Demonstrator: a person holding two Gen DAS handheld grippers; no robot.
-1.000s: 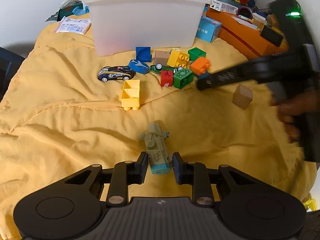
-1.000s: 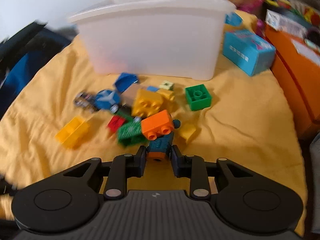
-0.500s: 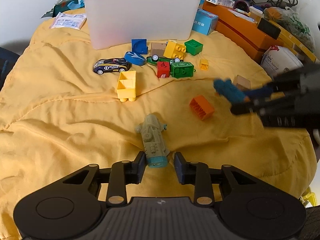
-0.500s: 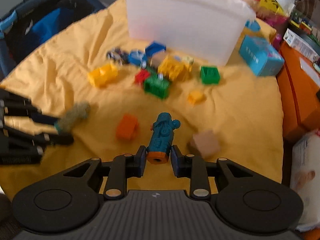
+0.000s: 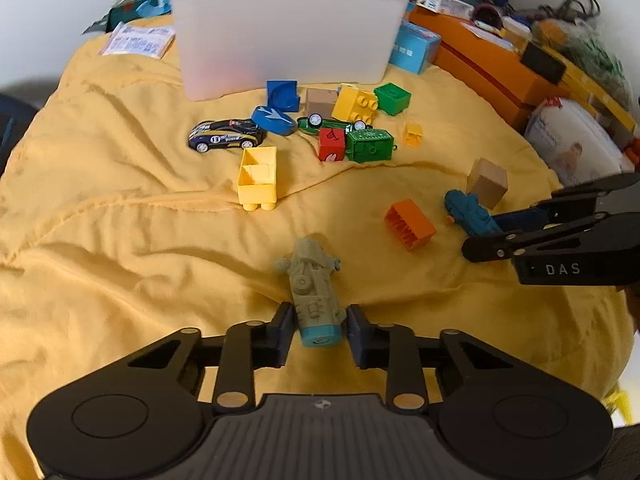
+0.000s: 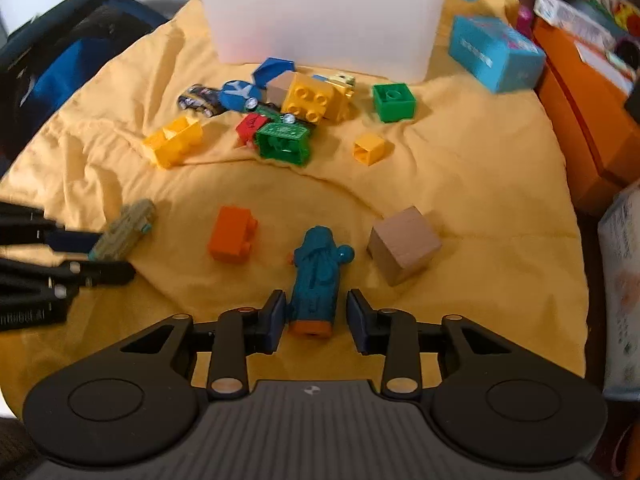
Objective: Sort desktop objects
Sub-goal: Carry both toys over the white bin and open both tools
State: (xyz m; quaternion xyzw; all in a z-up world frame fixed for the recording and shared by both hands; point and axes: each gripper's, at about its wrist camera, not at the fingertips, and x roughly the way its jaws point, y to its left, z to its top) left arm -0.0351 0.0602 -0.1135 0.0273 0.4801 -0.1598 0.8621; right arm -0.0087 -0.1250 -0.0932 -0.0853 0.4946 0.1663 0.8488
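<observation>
My left gripper (image 5: 318,326) is open, its fingers either side of a grey-green toy vehicle (image 5: 314,288) lying on the yellow cloth (image 5: 120,240), with gaps on both sides. My right gripper (image 6: 316,316) is open around a teal toy vehicle (image 6: 318,276) with an orange end, also lying on the cloth. The teal toy (image 5: 470,214) and right gripper (image 5: 516,230) show at the right of the left wrist view. The grey-green toy (image 6: 124,230) shows at the left of the right wrist view. A white plastic bin (image 5: 286,26) stands at the back.
An orange brick (image 5: 410,224) and a wooden cube (image 5: 486,182) lie near the teal toy. A pile of bricks (image 5: 360,120), a toy car (image 5: 226,136) and a yellow brick (image 5: 258,178) lie before the bin. Orange boxes (image 5: 488,68) and clutter line the right.
My right gripper carried the teal toy from the brick pile back to the cloth beside the wooden cube and opened. My left gripper's fingers have opened off the grey-green toy.
</observation>
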